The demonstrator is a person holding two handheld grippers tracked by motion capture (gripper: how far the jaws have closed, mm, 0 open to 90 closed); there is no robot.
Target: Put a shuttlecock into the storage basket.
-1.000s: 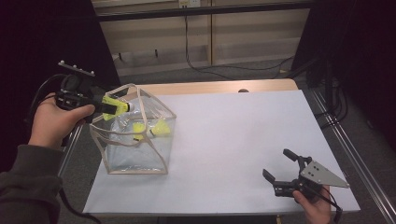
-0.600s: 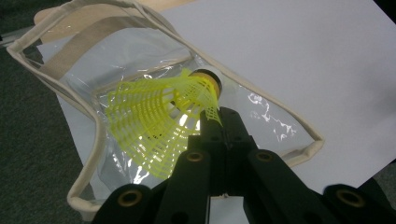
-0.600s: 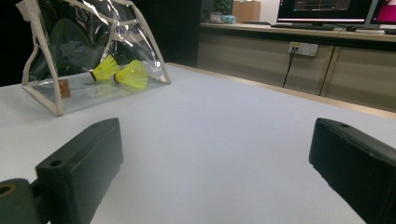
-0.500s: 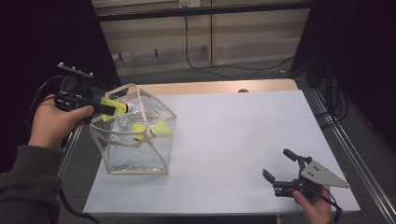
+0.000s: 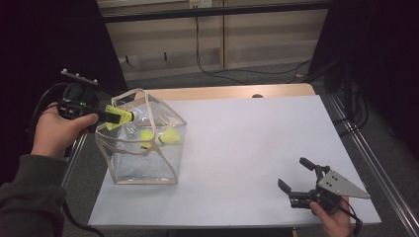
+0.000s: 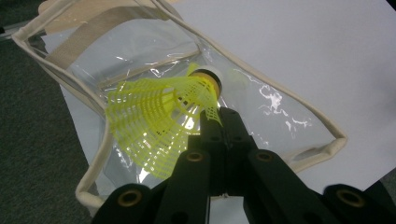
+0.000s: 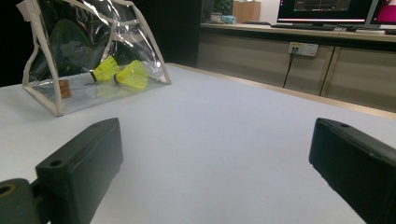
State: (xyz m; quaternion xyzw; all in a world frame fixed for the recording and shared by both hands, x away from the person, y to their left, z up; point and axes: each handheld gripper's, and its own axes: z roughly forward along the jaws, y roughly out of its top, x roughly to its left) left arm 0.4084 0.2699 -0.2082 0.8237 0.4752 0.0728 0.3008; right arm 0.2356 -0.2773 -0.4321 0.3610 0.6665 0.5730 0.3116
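Over the bag's open mouth: your left gripper (image 5: 101,114) pinches a yellow shuttlecock (image 5: 118,115) by the edge of its skirt, its black jaws pressed together on the mesh.
Bag: the clear bag (image 5: 143,163), cream-trimmed, stands at the left end of the white bench (image 5: 257,143), its mouth gaping toward your left hand (image 5: 57,133).
Inside the bag: two more yellow shuttlecocks (image 5: 160,137) lie on its floor, side by side and touching.
In the way: the cream rim and a cream strap cross the mouth just beside the held shuttlecock; the clear wall stands between it and the two below.
Right side: your right gripper (image 5: 295,178) rests at the near right corner of the bench, jaws spread with nothing between them, well apart from the bag.
Left gripper view: the held shuttlecock (image 6: 163,116) lies level, its cork tip with a dark band pointing away over the bag's rim (image 6: 280,158), skirt fanned to the left of the jaws.
Right gripper view: low across the bench, the bag (image 7: 60,98) stands far left with the pair (image 7: 122,73) seen through its wall; a wooden counter and lit screens sit behind.
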